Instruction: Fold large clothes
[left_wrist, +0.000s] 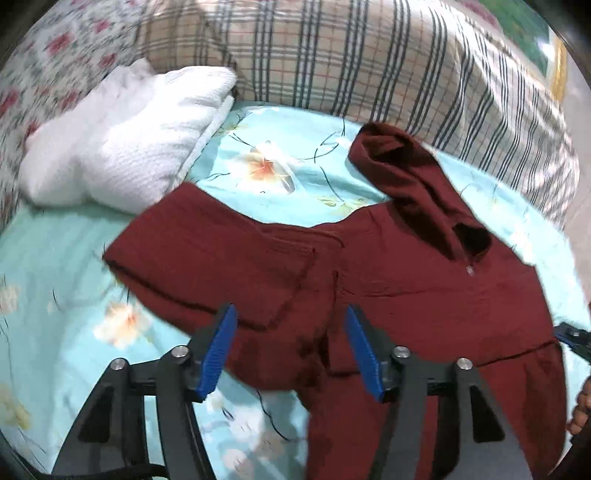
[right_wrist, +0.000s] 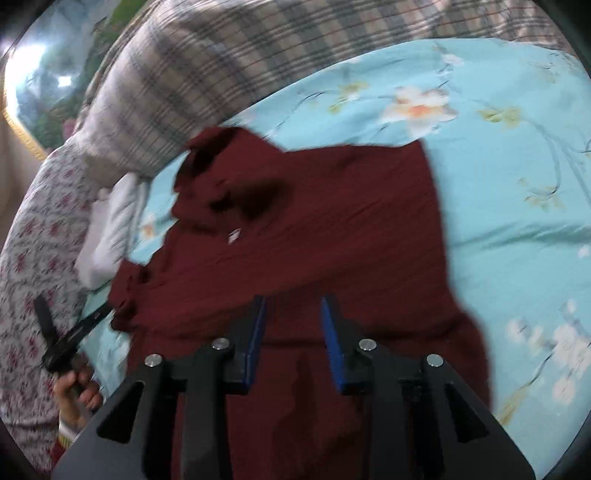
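maroon garment (left_wrist: 388, 266) flat on bedsheet (left_wrist: 55, 240) — beneath both grippers' parted jaws, left (left_wrist: 290, 314) wider, right (right_wrist: 293, 306) narrower, neither gripping

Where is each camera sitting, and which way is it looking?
Left wrist view: sits on the left gripper, looking forward and down past its open blue fingers at the dark red garment and white folded cloth; the right gripper peeks in.
Right wrist view: sits on the right gripper, looking down over the dark red garment; the left gripper and hand show.
Both share the garment, the blue flowered bedsheet and plaid bedding.
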